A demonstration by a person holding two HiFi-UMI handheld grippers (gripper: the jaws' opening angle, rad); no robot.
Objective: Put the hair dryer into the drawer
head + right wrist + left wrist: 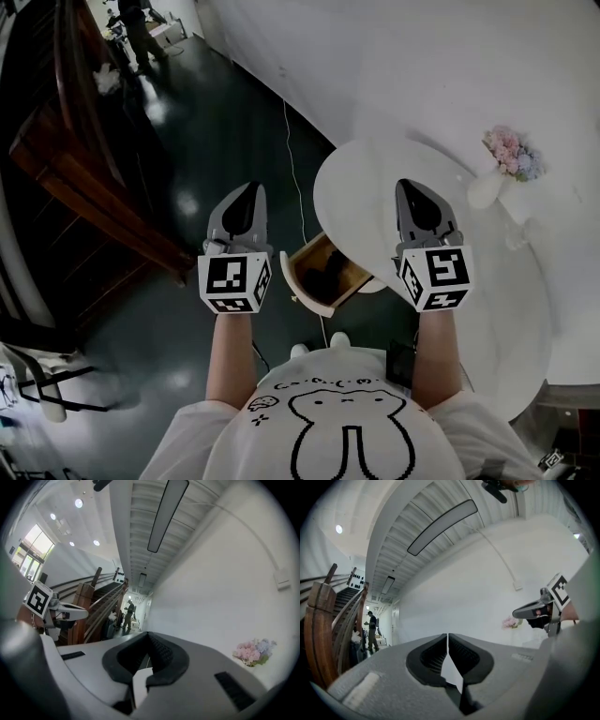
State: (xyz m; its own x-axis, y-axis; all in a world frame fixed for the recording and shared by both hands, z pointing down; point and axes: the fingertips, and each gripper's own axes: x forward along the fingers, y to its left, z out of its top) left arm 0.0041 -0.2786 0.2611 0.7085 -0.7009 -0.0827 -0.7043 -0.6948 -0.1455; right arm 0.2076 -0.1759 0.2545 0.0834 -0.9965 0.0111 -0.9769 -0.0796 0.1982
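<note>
- The left gripper [247, 194] and the right gripper [413, 190] were held level, each with its jaws pressed together on nothing.
- Between and below them the wooden drawer [307, 292] stood open. Inside lay what was likely the hair dryer [328, 272], a dark shape too dim to be sure of.
- Such a dryer would probably handle as a stiff, smooth plastic shell, fairly light but nose-heavy, and the handle seemed the safest hold.
- Farther right, flowers [511, 152] sat on the white table [525, 309].
</note>
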